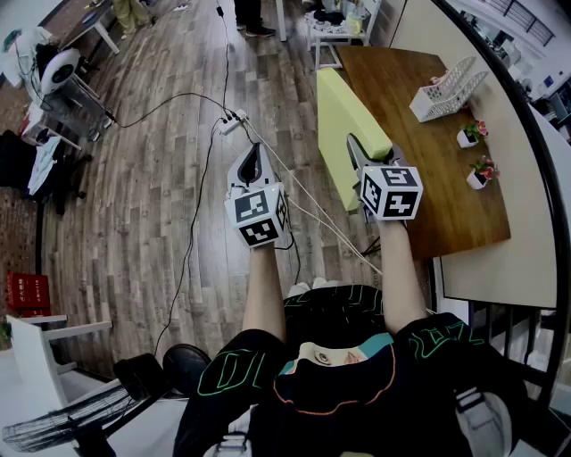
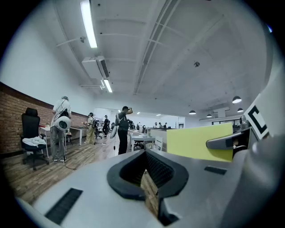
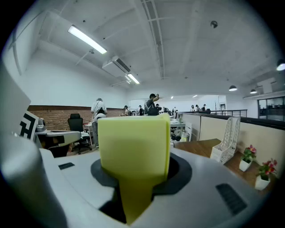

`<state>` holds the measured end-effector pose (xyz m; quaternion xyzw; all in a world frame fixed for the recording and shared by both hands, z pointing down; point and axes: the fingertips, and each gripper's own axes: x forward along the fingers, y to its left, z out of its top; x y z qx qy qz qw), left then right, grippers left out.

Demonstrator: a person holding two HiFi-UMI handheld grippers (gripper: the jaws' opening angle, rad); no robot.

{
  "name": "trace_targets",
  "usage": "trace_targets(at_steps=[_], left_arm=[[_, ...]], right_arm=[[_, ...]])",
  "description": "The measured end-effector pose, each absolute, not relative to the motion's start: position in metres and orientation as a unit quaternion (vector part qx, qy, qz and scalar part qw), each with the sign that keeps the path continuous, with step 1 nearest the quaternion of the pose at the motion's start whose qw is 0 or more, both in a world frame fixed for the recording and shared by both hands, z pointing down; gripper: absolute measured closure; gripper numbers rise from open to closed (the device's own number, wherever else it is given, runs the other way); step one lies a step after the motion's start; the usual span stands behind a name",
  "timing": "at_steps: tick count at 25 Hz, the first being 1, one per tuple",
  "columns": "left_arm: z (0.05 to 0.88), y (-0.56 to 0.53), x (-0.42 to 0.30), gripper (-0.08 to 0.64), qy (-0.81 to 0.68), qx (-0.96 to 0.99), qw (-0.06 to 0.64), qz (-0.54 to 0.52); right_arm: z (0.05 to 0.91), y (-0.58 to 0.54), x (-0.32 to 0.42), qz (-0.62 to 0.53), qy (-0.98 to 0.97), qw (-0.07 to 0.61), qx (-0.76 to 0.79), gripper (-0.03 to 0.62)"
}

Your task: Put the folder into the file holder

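Note:
A yellow-green folder point(image 1: 343, 118) stands on edge in the air beside the wooden table point(image 1: 451, 201), with my right gripper point(image 1: 359, 152) shut on its near end. In the right gripper view the folder point(image 3: 133, 149) fills the space between the jaws. The white mesh file holder point(image 1: 446, 89) stands at the table's far end, well ahead of the folder, and shows as the file holder point(image 3: 228, 139) on the right. My left gripper point(image 1: 256, 153) hangs over the floor to the folder's left, jaws together with nothing in them point(image 2: 149, 180). The folder point(image 2: 200, 141) shows from its side there.
Two small flower pots point(image 1: 470, 134) point(image 1: 482, 171) stand along the table's right edge against a white partition point(image 1: 526, 232). A power strip point(image 1: 234, 119) and cables lie on the wooden floor. A white chair point(image 1: 339, 27) stands beyond the table. People stand in the distance.

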<state>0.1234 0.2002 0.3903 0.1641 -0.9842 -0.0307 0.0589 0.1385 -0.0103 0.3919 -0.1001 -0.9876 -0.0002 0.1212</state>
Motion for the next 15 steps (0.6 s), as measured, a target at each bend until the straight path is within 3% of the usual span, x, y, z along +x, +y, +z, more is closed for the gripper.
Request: trace_targets(at_steps=[15], left_arm=[[0.375, 0.237, 0.142, 0.56, -0.987, 0.155, 0.037, -0.033]], right_arm=[[0.389, 0.023, 0.158, 0.018, -0.986, 0.118, -0.118, 0.43]])
